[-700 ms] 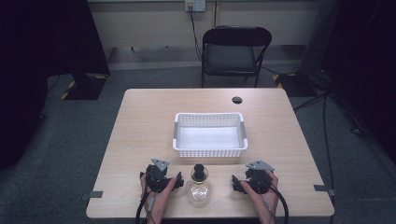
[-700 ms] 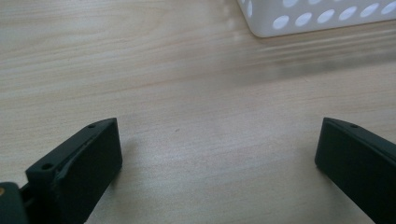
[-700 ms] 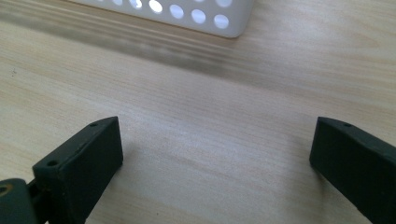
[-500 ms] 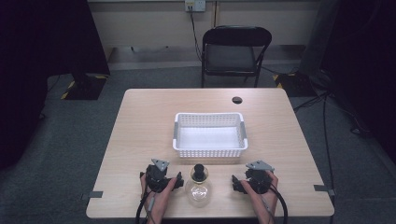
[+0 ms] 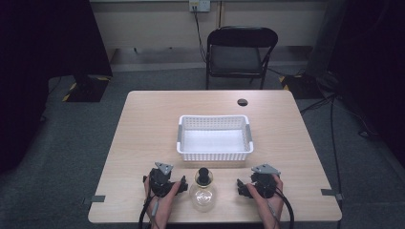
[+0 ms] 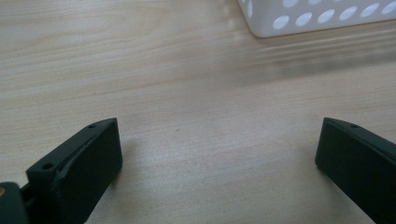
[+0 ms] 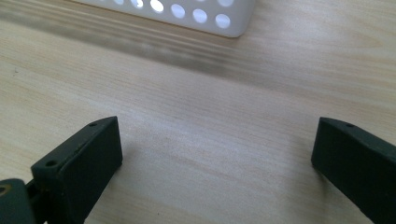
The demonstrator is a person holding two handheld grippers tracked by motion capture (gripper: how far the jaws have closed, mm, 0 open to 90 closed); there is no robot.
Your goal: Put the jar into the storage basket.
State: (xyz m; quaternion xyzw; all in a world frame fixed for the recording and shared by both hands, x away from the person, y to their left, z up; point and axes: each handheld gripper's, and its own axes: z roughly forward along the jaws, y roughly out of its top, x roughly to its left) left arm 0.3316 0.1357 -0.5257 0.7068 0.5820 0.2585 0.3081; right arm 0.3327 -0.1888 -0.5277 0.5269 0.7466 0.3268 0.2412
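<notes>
A clear round glass flask [image 5: 202, 192] with a black stopper stands near the front edge of the wooden table [image 5: 153, 124], between my two hands. My left gripper [image 5: 165, 180] rests on the table just left of it; in the left gripper view its jaws stand wide apart over bare wood, gripper [image 6: 218, 154] open. To the flask's right sits my right gripper [image 5: 258, 183], and the right gripper view shows this gripper [image 7: 217, 154] open too, nothing between its jaws. An empty white perforated basket [image 5: 214, 138] lies behind the flask; its corner shows in both gripper views [image 6: 322, 16] [image 7: 205, 14].
A small black round object [image 5: 242, 102] lies at the table's far right. A black folding chair [image 5: 240, 52] stands beyond the far edge. Cables trail from both grippers off the front edge.
</notes>
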